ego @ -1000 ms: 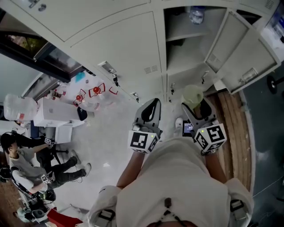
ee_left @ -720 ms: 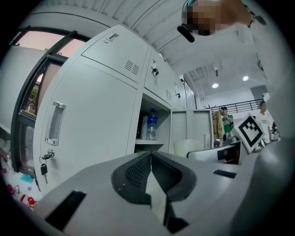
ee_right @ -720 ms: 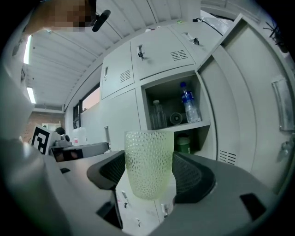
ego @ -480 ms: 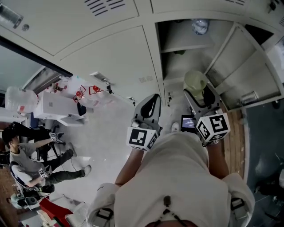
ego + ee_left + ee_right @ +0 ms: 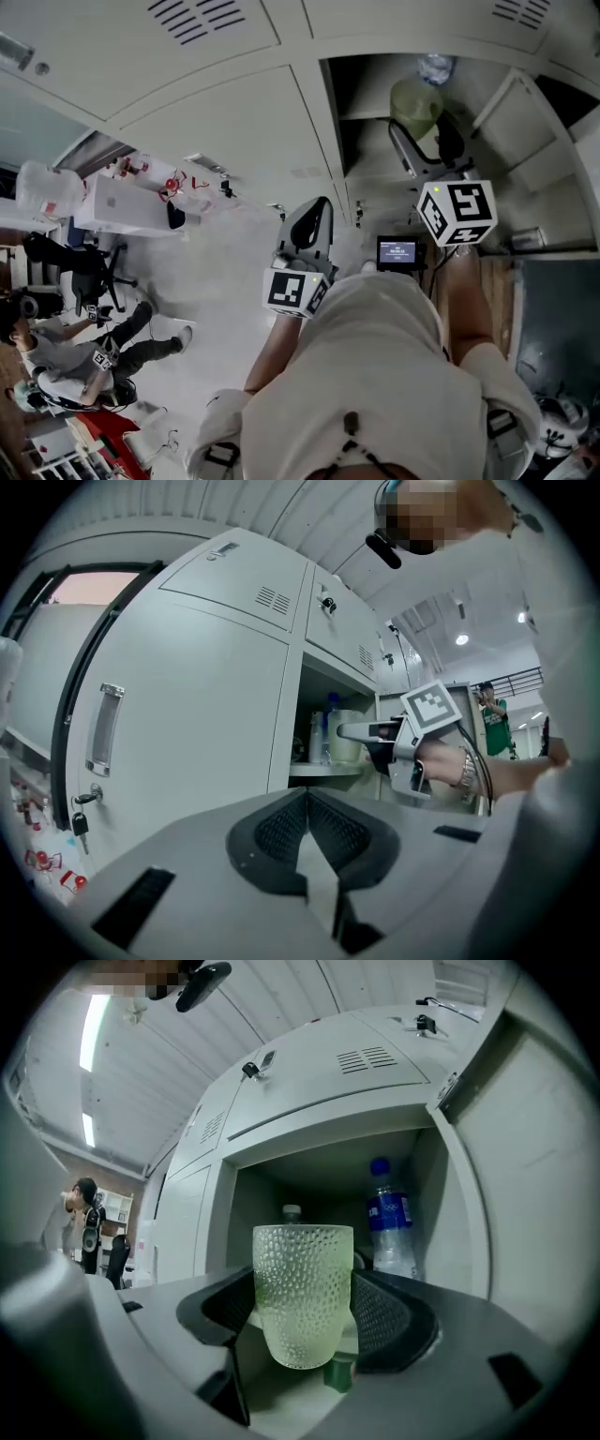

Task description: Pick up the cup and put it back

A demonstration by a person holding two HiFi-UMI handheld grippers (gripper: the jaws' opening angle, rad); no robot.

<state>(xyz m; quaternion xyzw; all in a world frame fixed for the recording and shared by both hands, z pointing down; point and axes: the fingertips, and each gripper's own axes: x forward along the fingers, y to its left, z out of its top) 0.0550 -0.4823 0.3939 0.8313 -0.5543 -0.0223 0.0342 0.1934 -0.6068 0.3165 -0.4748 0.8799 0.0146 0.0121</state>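
At mouth of open grey metal locker (image 5: 319, 1171): right tongs (image 5: 305, 1335) clamped on pale-green dimpled glass cup (image 5: 302, 1279), upright, long axis vertical. Compartment straight ahead; clear blue-capped plastic bottle (image 5: 387, 1222) back right. Left tongs (image 5: 307, 803) pressed together, empty, farther off.

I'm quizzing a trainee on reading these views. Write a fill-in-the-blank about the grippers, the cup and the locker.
The right gripper holds the dimpled cup ____, rim on top.
The left gripper has its jaws ____, with nothing between them.
The bottle standing inside the open locker has a ____ label.
Missing words: upright; shut; blue.
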